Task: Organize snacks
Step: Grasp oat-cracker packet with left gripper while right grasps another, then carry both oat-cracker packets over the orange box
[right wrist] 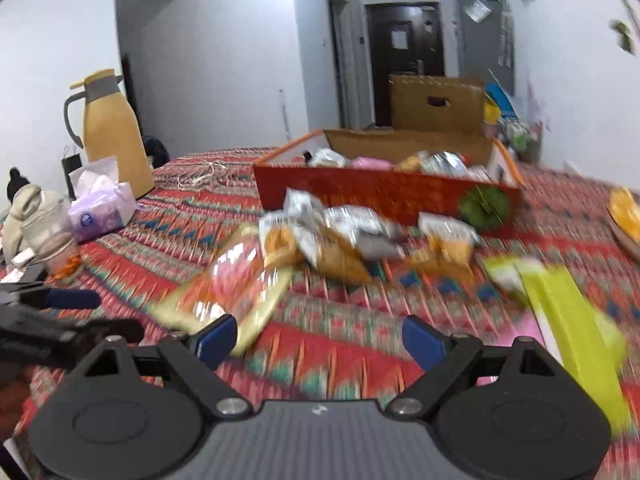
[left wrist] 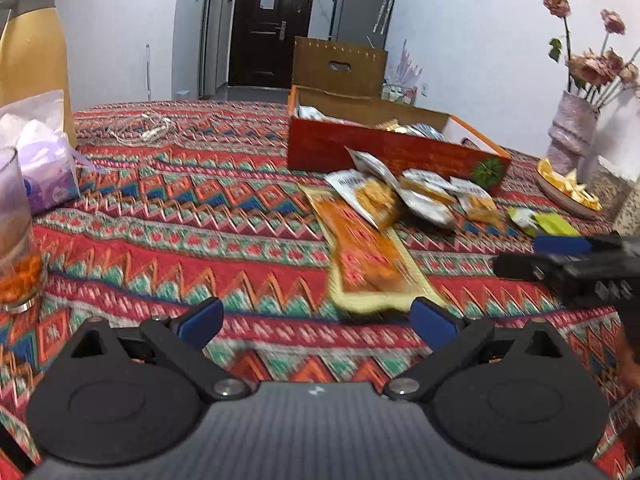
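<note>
You are bringing both sets of tongs in with nothing between the blue pads — the left tongs (left wrist: 316, 322) are standing wide open, and so are the right tongs (right wrist: 320, 340). The snacks are lying loose on the red zigzag-patterned tabletop (left wrist: 180, 216): a long flat orange-and-yellow packet (left wrist: 368, 260) nearest you, a heap of small silver-and-orange crinkly pouches (left wrist: 408, 196) beyond it, and a lime-green flat packet (right wrist: 568, 320) off to the right. The red open-topped cardboard box with the orange rim (left wrist: 384, 148) is sitting just behind the heap, already holding several packets.

The risk is crowding: the two tools are working close together (each is showing at the edge of the other's view), so they could knock each other over the same packet. The flat packets are lying flush on the cloth — a shallow pinch could catch the fabric instead and drag it, tipping the clear drinking glass with the orange base (left wrist: 16, 236) at the left. The slick pouches could also slip out on the way to the box.
</note>
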